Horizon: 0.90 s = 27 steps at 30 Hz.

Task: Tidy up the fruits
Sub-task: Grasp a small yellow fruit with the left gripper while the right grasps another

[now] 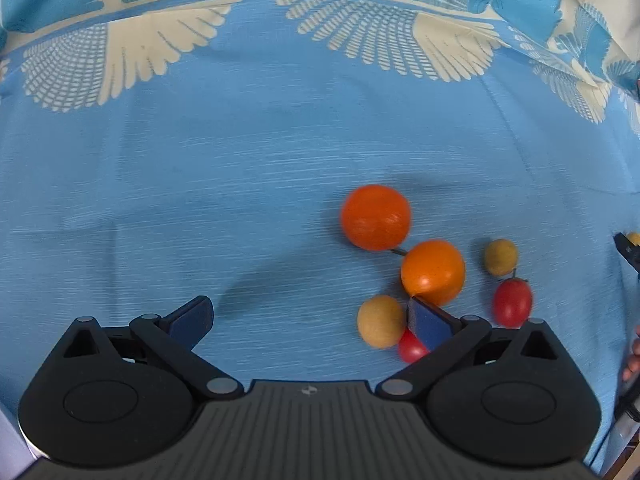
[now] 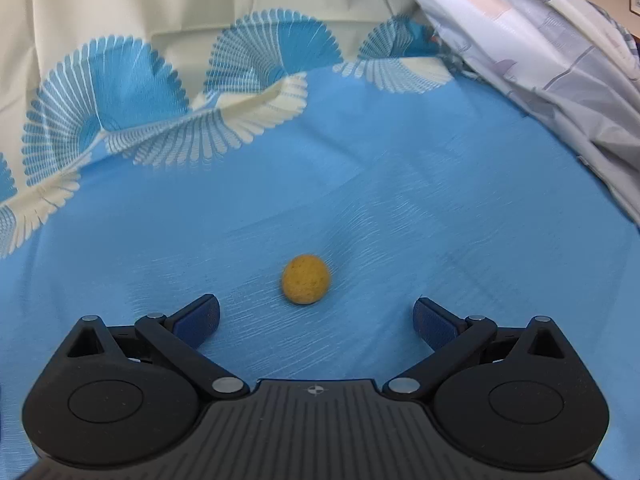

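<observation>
Home — patterned bedsheet (image 1: 240, 160), curtain (image 2: 540, 60)

Woven blue cloth (image 1: 240, 184), matt, finely slubbed, printed with cream fans. Oranges (image 1: 375, 217) glossy, smooth-skinned. Cherry tomatoes (image 1: 512, 302) shiny, taut. Yellow-brown ball fruit (image 2: 306, 279) matt, speckled, rough. Gripper (image 2: 316, 318) in matt black plastic, ribbed; metal pivot pins; blue matt finger pads (image 2: 434, 325).

fruit cluster (image 1: 424, 276) right, cloth (image 1: 200, 200) left open

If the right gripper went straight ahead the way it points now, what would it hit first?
Most likely the small yellow-brown fruit: it sits on the blue cloth just ahead of the open right gripper, roughly centred between the fingers. Nothing else lies in that line, though depth is hard to judge.
</observation>
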Tool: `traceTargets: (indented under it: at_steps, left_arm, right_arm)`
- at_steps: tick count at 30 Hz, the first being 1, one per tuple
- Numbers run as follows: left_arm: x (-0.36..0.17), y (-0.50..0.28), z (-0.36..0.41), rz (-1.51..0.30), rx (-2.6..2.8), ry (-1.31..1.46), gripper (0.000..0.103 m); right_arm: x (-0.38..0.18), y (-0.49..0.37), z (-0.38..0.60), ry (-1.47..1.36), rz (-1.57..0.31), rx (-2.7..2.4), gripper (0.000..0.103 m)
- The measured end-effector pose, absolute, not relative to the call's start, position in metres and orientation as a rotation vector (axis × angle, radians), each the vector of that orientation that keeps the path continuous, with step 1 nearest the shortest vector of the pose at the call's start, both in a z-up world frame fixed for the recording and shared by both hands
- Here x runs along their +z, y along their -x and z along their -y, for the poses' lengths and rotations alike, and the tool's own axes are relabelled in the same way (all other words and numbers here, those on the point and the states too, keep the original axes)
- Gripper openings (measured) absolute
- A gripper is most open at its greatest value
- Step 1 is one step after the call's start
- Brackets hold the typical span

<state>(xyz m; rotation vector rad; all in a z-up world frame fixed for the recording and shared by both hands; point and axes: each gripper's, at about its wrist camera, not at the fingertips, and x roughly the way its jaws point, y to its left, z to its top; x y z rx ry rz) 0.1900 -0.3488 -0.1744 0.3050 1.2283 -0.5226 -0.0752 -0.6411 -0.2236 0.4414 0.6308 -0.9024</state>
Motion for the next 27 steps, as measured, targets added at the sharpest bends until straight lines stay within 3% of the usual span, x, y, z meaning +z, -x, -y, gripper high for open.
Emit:
traceTargets:
  at_steps: [5,6,7,8,9,10,15,18,22,25,27]
  left_arm:
    - [-0.172,-0.179,0.342,-1.233,-0.572,-0.262,0.102]
    - [-0.171,-0.176,0.339,-1.224,-0.579,-0.26,0.1]
    - [-0.17,-0.174,0.335,-1.215,-0.589,-0.256,0.099]
    - [-0.17,-0.173,0.332,-1.208,-0.604,-0.248,0.093]
    - [-0.169,-0.172,0.329,-1.2,-0.611,-0.241,0.081]
    - [-0.167,-0.173,0.327,-1.193,-0.615,-0.237,0.077]
    - [-0.157,-0.164,0.333,-1.196,-0.695,-0.234,0.026]
    - [-0.149,-0.15,0.342,-1.131,-0.708,-0.299,0.008]
    - [-0.15,-0.142,0.344,-1.096,-0.714,-0.352,0.01]
    - [-0.157,-0.149,0.345,-1.151,-0.718,-0.334,0.026]
    - [-0.164,-0.154,0.347,-1.164,-0.703,-0.337,0.044]
  right_arm:
    - [-0.225,0.069,0.643,-0.394,-0.604,-0.886,0.098]
    - [-0.224,0.07,0.642,-0.388,-0.593,-0.88,0.084]
    - [-0.222,0.072,0.641,-0.375,-0.579,-0.869,0.063]
    - [-0.221,0.073,0.64,-0.36,-0.574,-0.855,0.053]
    - [-0.219,0.074,0.638,-0.346,-0.576,-0.848,0.037]
    - [-0.218,0.074,0.637,-0.332,-0.582,-0.853,0.027]
    - [-0.209,0.087,0.625,-0.336,-0.572,-0.82,0.027]
    - [-0.2,0.095,0.61,-0.33,-0.559,-0.788,0.027]
    - [-0.189,0.102,0.585,-0.349,-0.546,-0.718,0.027]
    - [-0.186,0.102,0.57,-0.337,-0.548,-0.683,0.027]
    - [-0.186,0.101,0.566,-0.345,-0.553,-0.673,0.027]
